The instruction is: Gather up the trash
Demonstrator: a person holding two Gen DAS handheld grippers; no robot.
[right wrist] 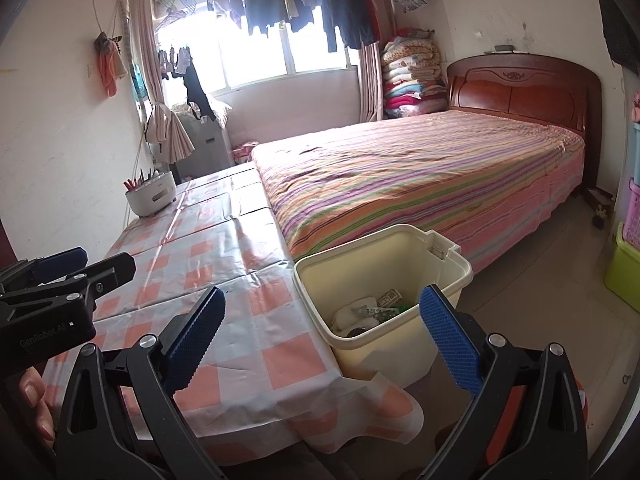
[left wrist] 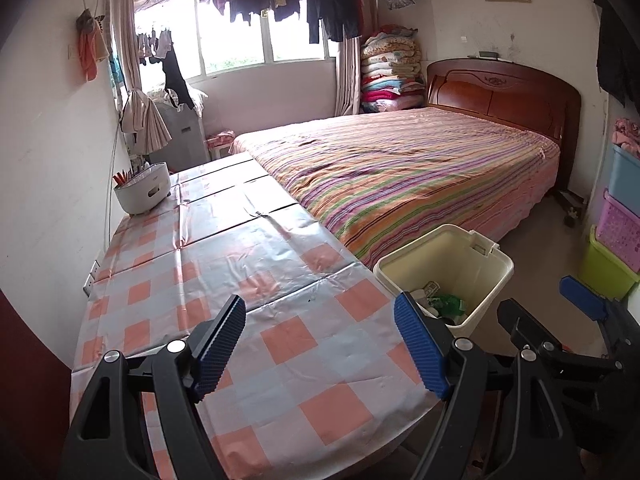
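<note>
Trash (right wrist: 370, 312) lies inside cream bin (right wrist: 404, 352) beside table (right wrist: 224, 248).

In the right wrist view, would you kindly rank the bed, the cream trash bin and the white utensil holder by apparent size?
1. Bed, largest.
2. Cream trash bin, though nearness to the camera enlarges it.
3. White utensil holder, smallest and farther off.

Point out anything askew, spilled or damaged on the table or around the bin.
Nothing is spilled or damaged. The checked tablecloth is creased along its fold lines, and its near corner droops off the table edge. The trash lies inside the cream bin, which stands upright beside the table.
</note>
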